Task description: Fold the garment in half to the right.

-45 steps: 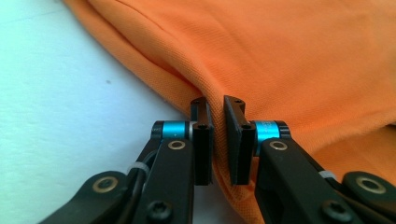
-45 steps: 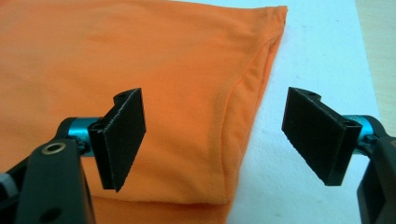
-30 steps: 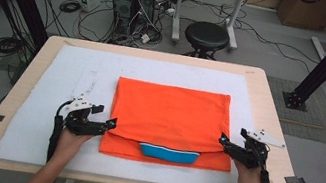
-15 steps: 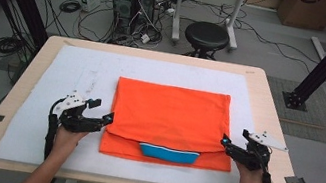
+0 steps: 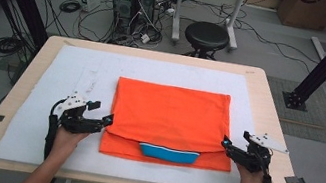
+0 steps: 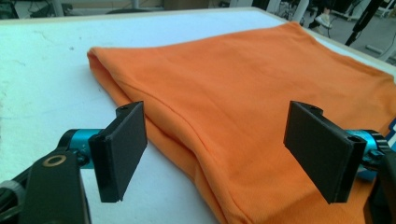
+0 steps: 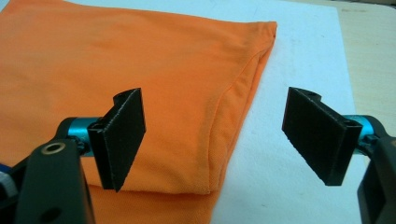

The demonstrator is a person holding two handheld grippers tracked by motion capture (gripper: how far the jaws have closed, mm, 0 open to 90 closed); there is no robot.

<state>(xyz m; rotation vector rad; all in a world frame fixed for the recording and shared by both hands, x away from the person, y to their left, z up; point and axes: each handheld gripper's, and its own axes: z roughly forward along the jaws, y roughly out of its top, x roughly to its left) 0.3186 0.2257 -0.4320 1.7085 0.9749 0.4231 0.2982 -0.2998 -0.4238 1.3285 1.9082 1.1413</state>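
An orange garment (image 5: 169,115) lies folded flat on the white mat (image 5: 73,70), with a blue collar (image 5: 167,154) peeking out at its near edge. My left gripper (image 5: 102,114) sits at the garment's near left corner, open. In the left gripper view the orange fold (image 6: 243,93) runs between the two jaws of the left gripper (image 6: 217,149), which hold nothing. My right gripper (image 5: 235,142) is at the near right corner, also open. There the jaws of the right gripper (image 7: 215,140) straddle the garment's right edge (image 7: 233,98) without pinching it.
The mat covers most of a wooden table (image 5: 274,126), leaving bare wood at the right edge. White mat lies free on both sides of the garment and behind it. Beyond the table stand a black stool (image 5: 206,34) and cabling on the floor.
The left hand has shifted slightly at the garment's left corner. The right gripper and the garment lie as before.
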